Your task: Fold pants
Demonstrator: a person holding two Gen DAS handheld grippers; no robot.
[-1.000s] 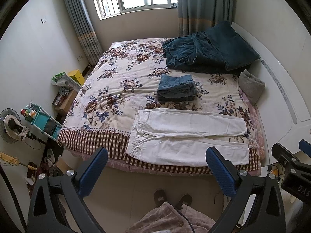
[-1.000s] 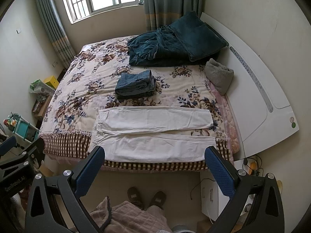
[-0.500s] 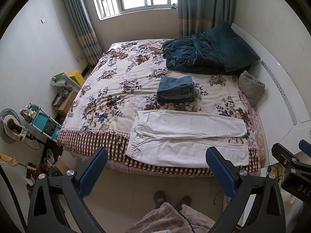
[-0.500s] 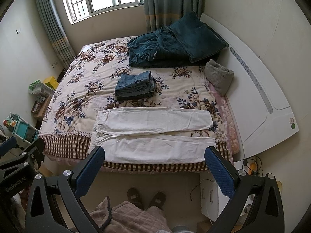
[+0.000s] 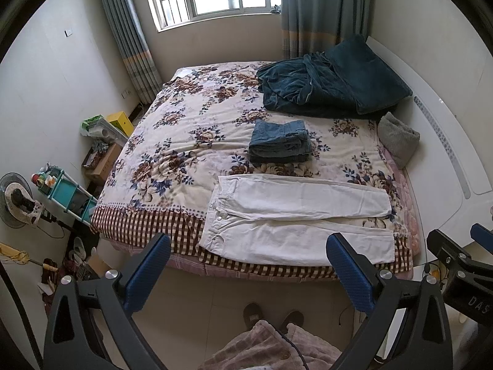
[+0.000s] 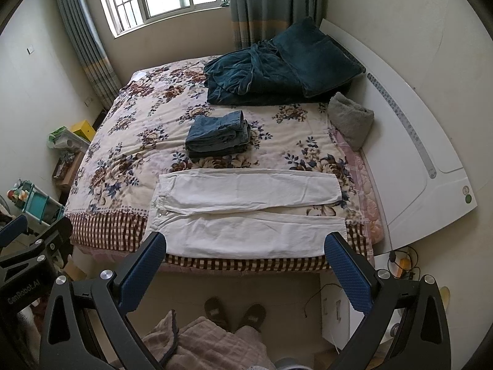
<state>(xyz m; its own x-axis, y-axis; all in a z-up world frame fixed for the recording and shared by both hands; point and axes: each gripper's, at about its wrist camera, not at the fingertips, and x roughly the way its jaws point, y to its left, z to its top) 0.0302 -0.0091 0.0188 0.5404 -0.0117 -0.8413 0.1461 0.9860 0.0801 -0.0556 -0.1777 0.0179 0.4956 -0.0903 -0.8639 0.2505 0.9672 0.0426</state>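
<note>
White pants (image 5: 295,219) lie flat along the bed's (image 5: 148,225) near edge, waist toward its left corner, legs side by side and slightly apart. Folded jeans (image 5: 279,141) sit behind them, mid-bed. Nothing moved over the last second. Left gripper (image 5: 246,265) and right gripper (image 6: 245,263) hang clear above the floor, jaws wide, empty. Folding not begun; likely about to approach.

white pants (image 6: 246,215) lie flat along the near edge of the floral bed (image 6: 138,129), waist to the left, legs apart. folded jeans (image 6: 217,137) sit just beyond them. the right gripper (image 6: 245,271) hangs wide open over the floor, touching nothing.
</note>
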